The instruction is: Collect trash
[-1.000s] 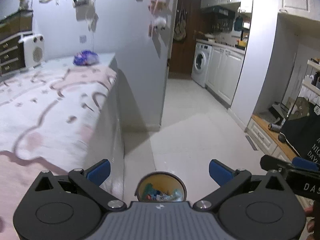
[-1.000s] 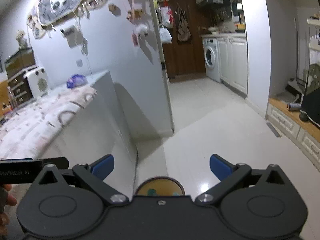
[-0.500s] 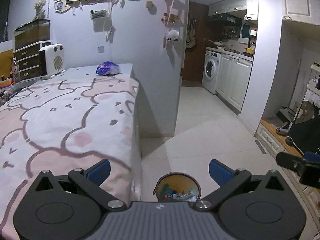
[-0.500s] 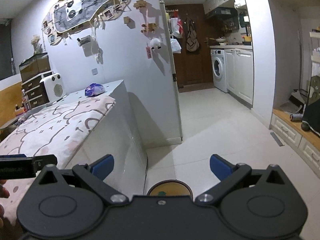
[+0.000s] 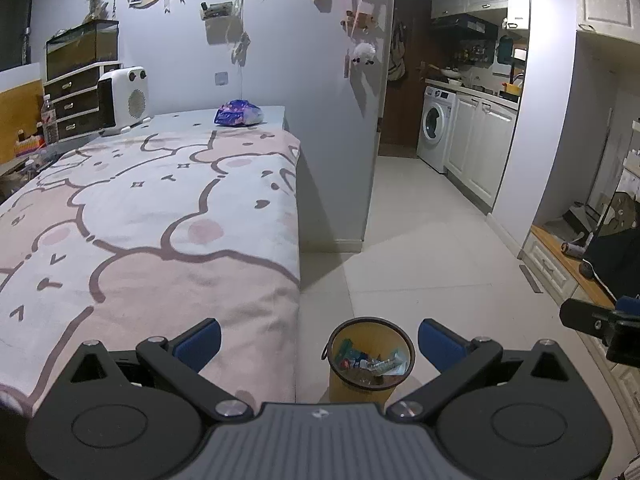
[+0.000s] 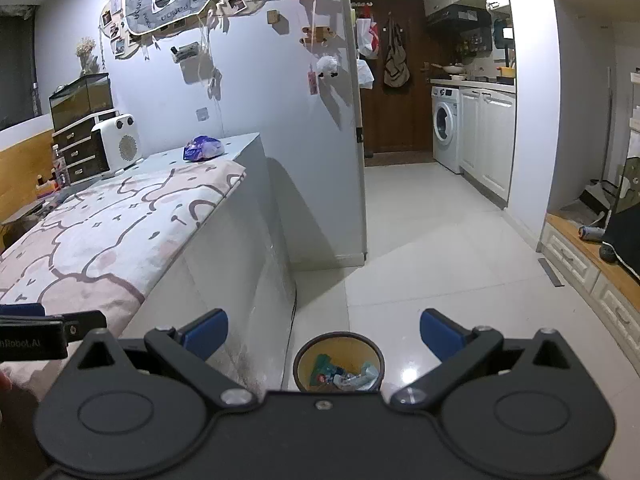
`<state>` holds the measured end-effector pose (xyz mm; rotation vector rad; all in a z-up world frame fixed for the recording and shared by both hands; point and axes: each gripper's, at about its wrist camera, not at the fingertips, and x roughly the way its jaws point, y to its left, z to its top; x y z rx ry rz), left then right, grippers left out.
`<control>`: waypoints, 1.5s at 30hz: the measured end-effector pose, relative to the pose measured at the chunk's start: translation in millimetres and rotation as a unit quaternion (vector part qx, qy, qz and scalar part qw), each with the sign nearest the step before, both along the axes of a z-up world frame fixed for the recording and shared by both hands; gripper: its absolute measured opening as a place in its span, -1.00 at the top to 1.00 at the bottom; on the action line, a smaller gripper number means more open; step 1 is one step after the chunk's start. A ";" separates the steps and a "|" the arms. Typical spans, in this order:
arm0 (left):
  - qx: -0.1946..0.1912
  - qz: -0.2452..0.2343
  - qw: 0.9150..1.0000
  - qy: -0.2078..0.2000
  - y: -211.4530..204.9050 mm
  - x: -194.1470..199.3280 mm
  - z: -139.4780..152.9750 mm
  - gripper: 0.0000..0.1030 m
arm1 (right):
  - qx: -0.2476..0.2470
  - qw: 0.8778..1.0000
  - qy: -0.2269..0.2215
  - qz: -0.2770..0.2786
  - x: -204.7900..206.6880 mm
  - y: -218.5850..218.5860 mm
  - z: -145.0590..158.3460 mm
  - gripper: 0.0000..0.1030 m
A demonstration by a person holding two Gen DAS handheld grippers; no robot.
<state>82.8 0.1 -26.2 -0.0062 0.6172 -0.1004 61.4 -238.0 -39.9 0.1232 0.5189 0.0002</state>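
A round yellow trash bin (image 5: pixel 370 354) with several wrappers inside stands on the floor beside the table's near corner; it also shows in the right wrist view (image 6: pixel 339 362). A crumpled blue-purple bag (image 5: pixel 239 113) lies at the far end of the table, also seen in the right wrist view (image 6: pixel 204 148). My left gripper (image 5: pixel 319 342) is open and empty, above the table's near edge and the bin. My right gripper (image 6: pixel 323 334) is open and empty, over the floor above the bin.
A long table (image 5: pixel 152 208) with a pink bear-pattern cloth lies to the left. A white heater (image 5: pixel 124 96) stands at its far end. A partition wall (image 5: pixel 332 120) rises behind it. A washing machine (image 5: pixel 436 128) and white cabinets (image 5: pixel 480 144) line the right.
Both grippers have risen and drawn back, so more of the tabletop and the bin shows. Both stay open and empty.
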 end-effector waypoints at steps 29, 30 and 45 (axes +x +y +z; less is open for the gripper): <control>-0.005 0.011 1.000 0.019 10.5 -16.5 -9.5 -1.00 | -0.019 0.999 0.035 -0.007 -14.5 10.6 -11.0 -1.00; -0.005 0.011 1.000 0.019 10.4 -16.5 -9.5 -1.00 | -0.019 0.999 0.035 -0.006 -13.7 10.6 -11.2 -1.00; -0.005 0.009 1.000 0.021 9.6 -17.3 -10.8 -1.00 | -0.021 0.999 0.036 -0.007 -14.0 10.2 -10.9 -1.00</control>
